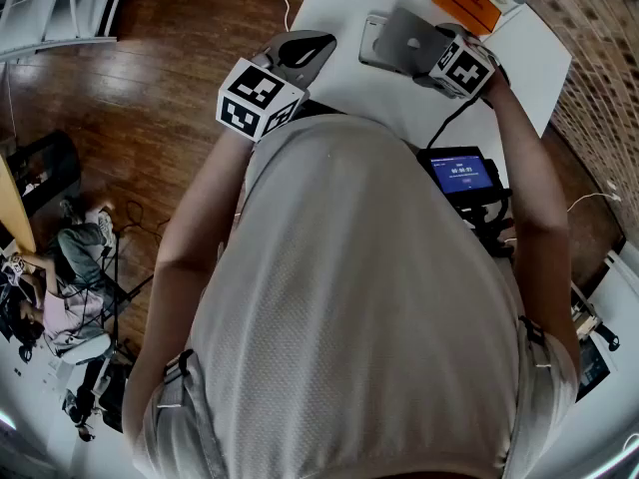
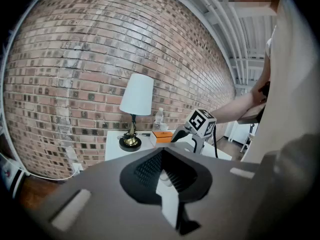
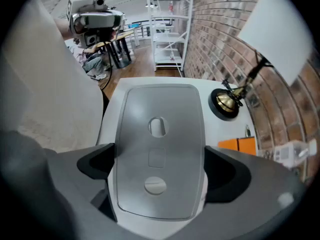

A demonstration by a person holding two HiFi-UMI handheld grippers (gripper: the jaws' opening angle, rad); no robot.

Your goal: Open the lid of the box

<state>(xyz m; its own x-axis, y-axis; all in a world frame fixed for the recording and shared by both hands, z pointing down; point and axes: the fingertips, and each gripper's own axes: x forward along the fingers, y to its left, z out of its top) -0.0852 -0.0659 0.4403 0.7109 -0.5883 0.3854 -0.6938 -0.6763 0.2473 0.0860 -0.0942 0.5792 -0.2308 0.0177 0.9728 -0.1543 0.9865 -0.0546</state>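
A grey-lidded box lies on the white table. Its flat grey lid has an oval slot and a round button. In the head view the lid looks tilted up at my side. My right gripper straddles the lid's near end, its jaws spread as wide as they go and the dark pads close beside the lid's two edges. From above, the right gripper sits over the box's near end. My left gripper hovers at the table's left edge, shut and empty, well away from the box.
A brass lamp with a white shade stands on the table by the brick wall, with an orange box and a plastic bottle beside it. A small lit screen sits low by my right arm. The floor is dark wood.
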